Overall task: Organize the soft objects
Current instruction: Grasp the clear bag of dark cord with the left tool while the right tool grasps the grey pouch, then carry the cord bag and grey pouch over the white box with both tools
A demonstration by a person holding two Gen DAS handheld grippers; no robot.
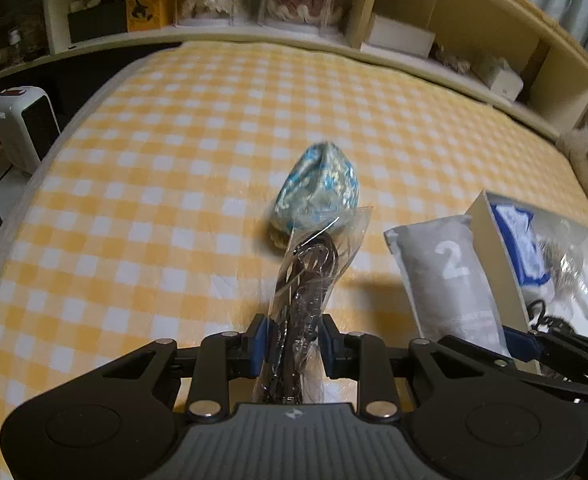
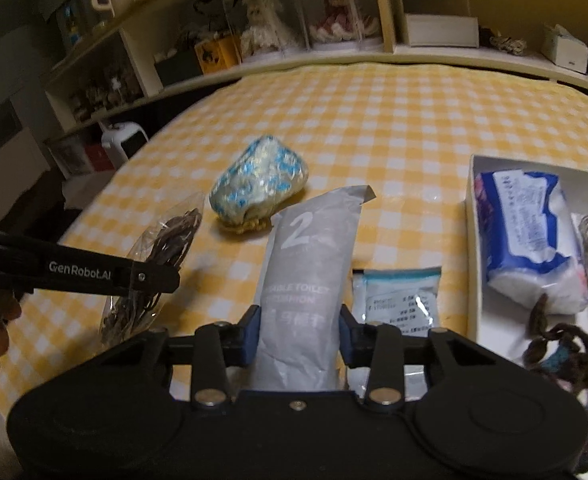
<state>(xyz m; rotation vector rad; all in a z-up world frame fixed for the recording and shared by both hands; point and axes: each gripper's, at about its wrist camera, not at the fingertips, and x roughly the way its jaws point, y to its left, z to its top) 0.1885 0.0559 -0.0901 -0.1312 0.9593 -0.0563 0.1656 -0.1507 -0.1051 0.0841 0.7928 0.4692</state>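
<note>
clear bag (image 1: 298, 300) contents unclear, box (image 2: 471, 240) cut off

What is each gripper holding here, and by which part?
Left gripper: clear plastic bag of dark cord, pinched at its near end. Right gripper: grey pouch marked 2, gripped across its lower end.

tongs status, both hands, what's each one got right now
Left tongs: shut on the clear bag of dark cord.
Right tongs: closed on the grey pouch marked 2.
</note>
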